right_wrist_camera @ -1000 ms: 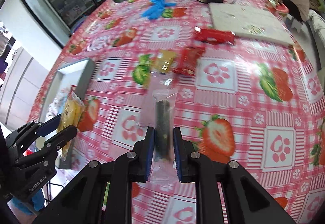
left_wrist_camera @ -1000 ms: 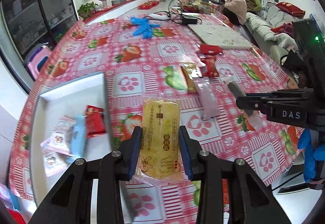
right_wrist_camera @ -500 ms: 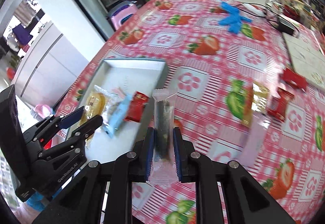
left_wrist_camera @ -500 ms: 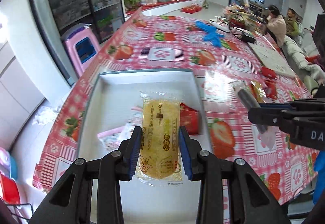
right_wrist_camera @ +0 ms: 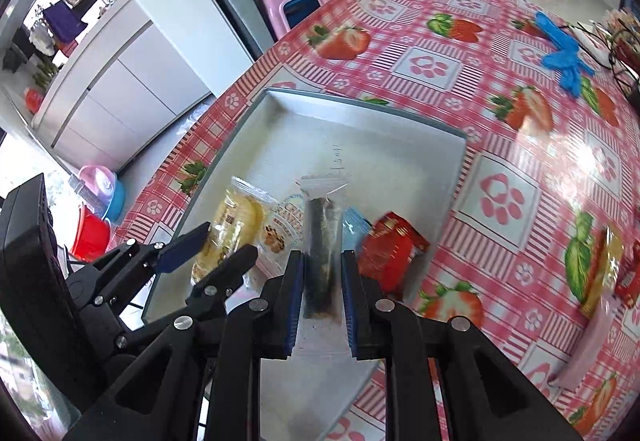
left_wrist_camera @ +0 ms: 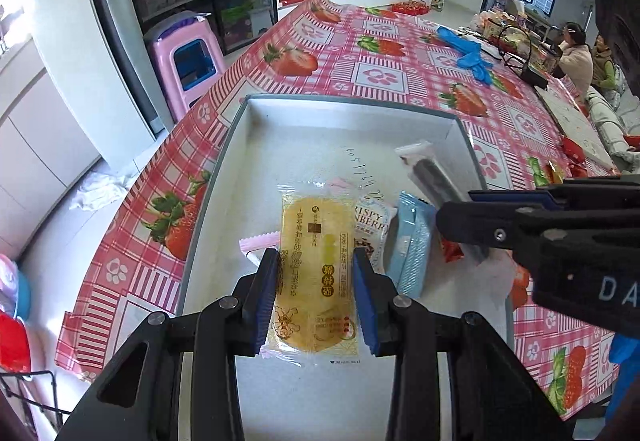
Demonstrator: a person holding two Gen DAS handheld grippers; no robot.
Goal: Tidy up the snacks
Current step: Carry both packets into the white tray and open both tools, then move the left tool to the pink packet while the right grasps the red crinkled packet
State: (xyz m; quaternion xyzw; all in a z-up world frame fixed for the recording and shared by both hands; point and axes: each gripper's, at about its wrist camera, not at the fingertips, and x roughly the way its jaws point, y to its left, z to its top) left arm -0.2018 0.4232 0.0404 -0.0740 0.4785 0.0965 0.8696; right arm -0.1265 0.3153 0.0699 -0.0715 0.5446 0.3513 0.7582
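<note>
1. Left of frame, left wrist view: the left gripper (left_wrist_camera: 316, 281) is clamped narrowly on a yellow cake packet (left_wrist_camera: 316, 273), pads on its two long edges, the packet's long axis running straight out along the fingers. It hangs above the near half of the grey tray (left_wrist_camera: 240, 145).

2. Centre: below and just right of that packet lie a white "Crispy" bag (left_wrist_camera: 372, 225), a light-blue packet (left_wrist_camera: 412, 241) and a red packet (right_wrist_camera: 386, 253), crowded in the tray's lower right. The far half of the tray floor looks bare, the likeliest open room for a drop.

3. Right: the right gripper (right_wrist_camera: 322, 293) is closed as tight as it goes on a dark snack stick in a clear sleeve (right_wrist_camera: 322, 241), its long axis also along the fingers, poised above the white bag and the blue one.

4. Both loads are over the tray; the two grippers sit close side by side, so releasing one at a time seems wise. More snacks (right_wrist_camera: 600, 265) wait on the strawberry tablecloth (right_wrist_camera: 500, 145) at far right.
</note>
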